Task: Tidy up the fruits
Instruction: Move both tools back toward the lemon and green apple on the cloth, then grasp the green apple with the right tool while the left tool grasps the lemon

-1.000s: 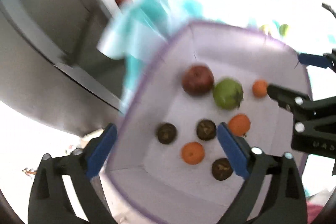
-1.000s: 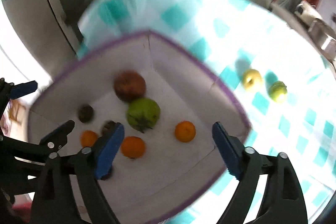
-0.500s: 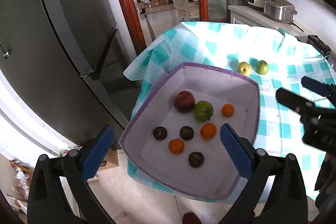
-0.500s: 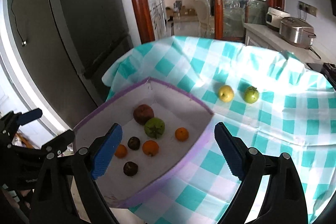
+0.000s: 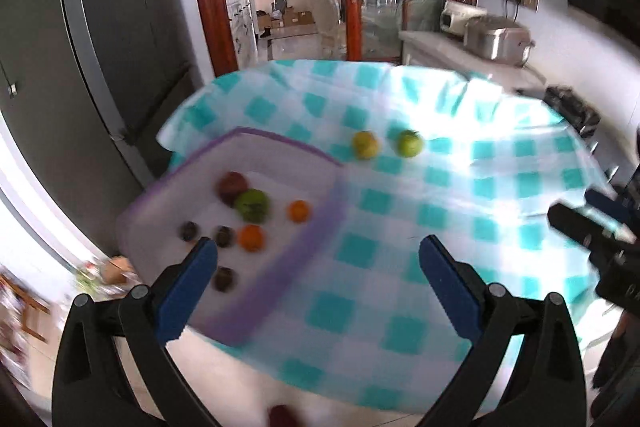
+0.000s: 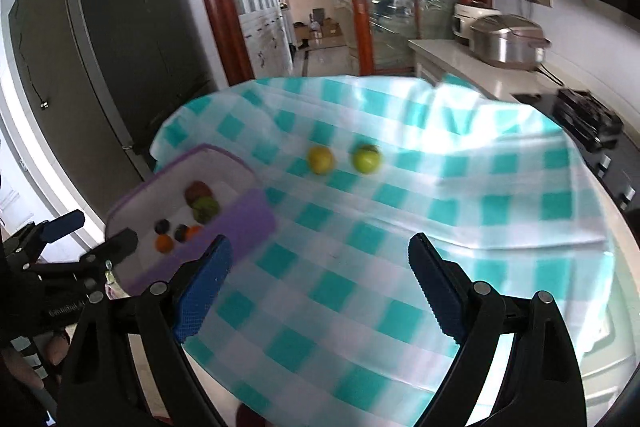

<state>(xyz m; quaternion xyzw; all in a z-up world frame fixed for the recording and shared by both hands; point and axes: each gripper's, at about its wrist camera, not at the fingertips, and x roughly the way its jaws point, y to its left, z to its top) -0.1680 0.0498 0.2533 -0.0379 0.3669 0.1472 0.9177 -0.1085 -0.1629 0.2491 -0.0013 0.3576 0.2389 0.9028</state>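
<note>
Both grippers hung empty, jaws spread wide: left gripper (image 5: 318,259), right gripper (image 6: 320,255). Two fruits sat loose on the checked cloth (image 6: 400,267): a yellow apple (image 6: 320,159) just beside a green apple (image 6: 365,158). Fetching them looked next, into the purple-rimmed box (image 5: 280,267). Only the left view showed the box's fruits plainly.
</note>
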